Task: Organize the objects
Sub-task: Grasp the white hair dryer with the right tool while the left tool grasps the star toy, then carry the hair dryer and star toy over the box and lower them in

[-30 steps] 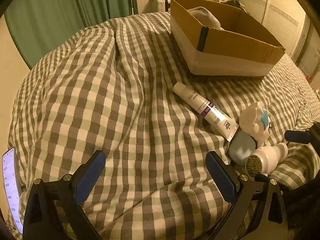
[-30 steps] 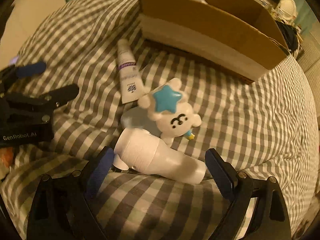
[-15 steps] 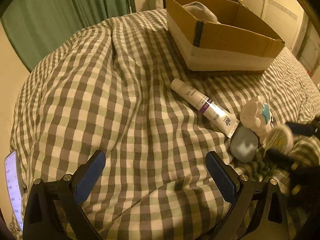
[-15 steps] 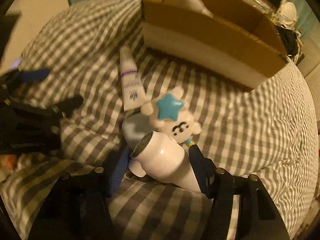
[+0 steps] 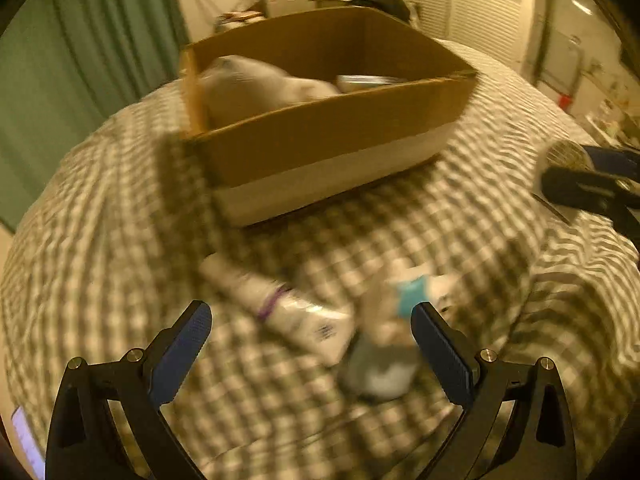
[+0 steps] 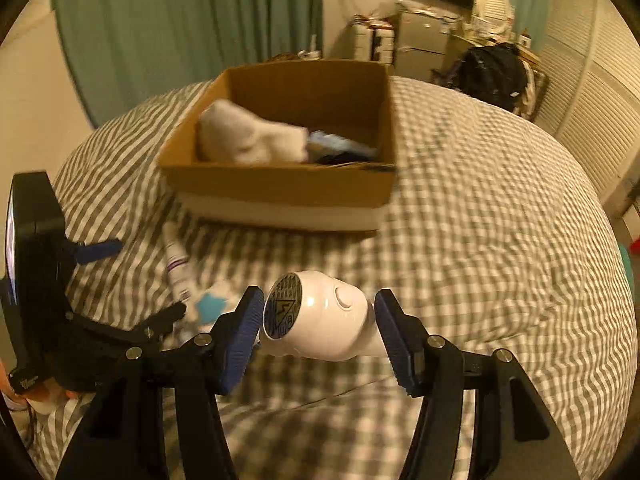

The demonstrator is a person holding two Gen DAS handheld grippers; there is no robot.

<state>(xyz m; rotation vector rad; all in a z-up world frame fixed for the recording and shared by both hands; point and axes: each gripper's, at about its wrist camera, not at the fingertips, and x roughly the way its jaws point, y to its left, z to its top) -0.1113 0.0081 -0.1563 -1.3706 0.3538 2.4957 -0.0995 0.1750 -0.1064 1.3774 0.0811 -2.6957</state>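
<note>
The right gripper (image 6: pixel 318 320) is closed around a white handheld device (image 6: pixel 320 326), its two blue pads pressed against the device's sides. The device lies crosswise between the fingers, with its round labelled end toward the left finger and a round button facing up. It is lifted above the checked bedspread (image 6: pixel 480 240).

The left gripper (image 5: pixel 310 344) is wide open and grips nothing. Just ahead of its fingers, lying on the bedspread (image 5: pixel 100 240) between them, is a white tube (image 5: pixel 280 312) with a purple band, set at a slant with its cap end farther away and to the left. Touching the tube's near end, close to the right finger, is a white toy with a blue star (image 5: pixel 408 296), and a grey rounded object (image 5: pixel 380 368) lies just in front of that; motion blur hides their finer detail.

In the right wrist view the same tube (image 6: pixel 178 268) and the toy's blue star (image 6: pixel 210 307) sit low and to the left of the right gripper, next to the left gripper's black frame (image 6: pixel 48 300).

Farther out, ahead of both grippers, an open cardboard box (image 6: pixel 280 188) rests on the bed. It holds a pale folded cloth (image 6: pixel 248 138) on its left side and some darker items to the right, too blurred to identify. Beyond the bed hang green curtains (image 6: pixel 180 20).
</note>
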